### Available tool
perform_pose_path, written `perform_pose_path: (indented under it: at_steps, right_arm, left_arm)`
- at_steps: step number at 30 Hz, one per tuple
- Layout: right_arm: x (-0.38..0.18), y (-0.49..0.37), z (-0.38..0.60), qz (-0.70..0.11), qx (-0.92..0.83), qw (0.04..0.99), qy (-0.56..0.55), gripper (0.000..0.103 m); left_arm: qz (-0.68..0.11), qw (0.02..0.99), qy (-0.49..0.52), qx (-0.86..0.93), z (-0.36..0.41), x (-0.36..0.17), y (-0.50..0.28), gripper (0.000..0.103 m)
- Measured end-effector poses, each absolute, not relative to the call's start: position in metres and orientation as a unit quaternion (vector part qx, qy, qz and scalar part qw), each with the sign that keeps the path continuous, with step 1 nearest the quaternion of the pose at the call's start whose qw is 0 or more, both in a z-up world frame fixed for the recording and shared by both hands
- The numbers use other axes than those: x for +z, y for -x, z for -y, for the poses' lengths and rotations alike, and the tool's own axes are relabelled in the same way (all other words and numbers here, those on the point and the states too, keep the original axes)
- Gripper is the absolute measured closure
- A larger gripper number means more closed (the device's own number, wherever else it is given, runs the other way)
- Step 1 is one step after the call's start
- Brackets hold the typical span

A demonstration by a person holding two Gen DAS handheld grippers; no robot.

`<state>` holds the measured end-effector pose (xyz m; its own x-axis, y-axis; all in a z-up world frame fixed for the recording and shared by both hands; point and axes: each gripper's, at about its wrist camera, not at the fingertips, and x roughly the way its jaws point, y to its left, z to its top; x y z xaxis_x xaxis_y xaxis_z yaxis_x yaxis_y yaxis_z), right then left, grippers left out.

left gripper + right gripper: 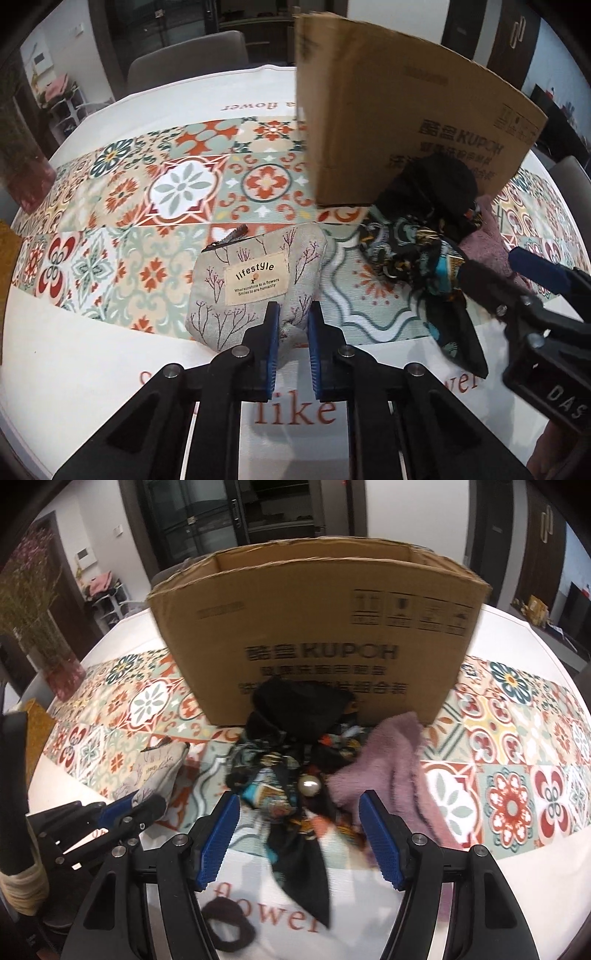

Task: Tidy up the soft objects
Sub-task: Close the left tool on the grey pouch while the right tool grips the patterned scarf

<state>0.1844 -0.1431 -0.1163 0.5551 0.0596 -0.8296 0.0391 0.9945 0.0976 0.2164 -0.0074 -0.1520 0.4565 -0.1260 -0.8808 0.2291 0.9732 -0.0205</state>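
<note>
1. On the patterned tablecloth (122, 206), near its front edge, a grey fabric pouch (255, 280) labelled "lifestyle" is being pinched at its near corner by the left gripper (292, 325), whose blue pads are being pressed into the cloth.
2. Just to the right of the pouch, a heap of soft things is being kept against the front wall of an open cardboard box (317, 627): a black cloth (299, 705) on top, a patterned scarf scrunchie (280, 786) with a pearl bead (309, 787), and a mauve fleecy cloth (391, 764) on the right.
3. The right gripper (299, 827) is being held with its jaws wide apart, astride the scrunchie's dark tail, and nothing is being squeezed.
4. A black hair tie (231, 928) is being left on the white tablecloth border below that gripper.
5. A vase of dried flowers (44, 627) is being shown at the table's far left.
</note>
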Motion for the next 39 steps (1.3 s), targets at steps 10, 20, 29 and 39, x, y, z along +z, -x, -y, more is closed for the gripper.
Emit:
perform_pose_path:
  at_steps: [10,20,29,39]
  right_arm:
    - [-0.143,-0.203,0.123,-0.498,0.019,0.866,-0.04,0.065]
    - [-0.14,-0.203,0.13,-0.498,0.023,0.866,-0.045,0.094]
    - [-0.093,-0.186,0.138,-0.46,0.024,0.886,-0.046,0.096]
    - [-0.048,-0.162,0.145,-0.42,0.025,0.906,-0.044,0.096]
  left_arm:
    - [-0.514,0.852,-0.045,-0.088,-0.012,-0.155,-0.221,0.087]
    - [-0.511,0.853,-0.046,-0.097,-0.005,-0.151,-0.224,0.087]
    - [-0.478,0.871,-0.047,-0.104,0.002,-0.113,-0.214,0.087]
    - [-0.438,0.89,-0.048,-0.117,0.014,-0.064,-0.192,0.087]
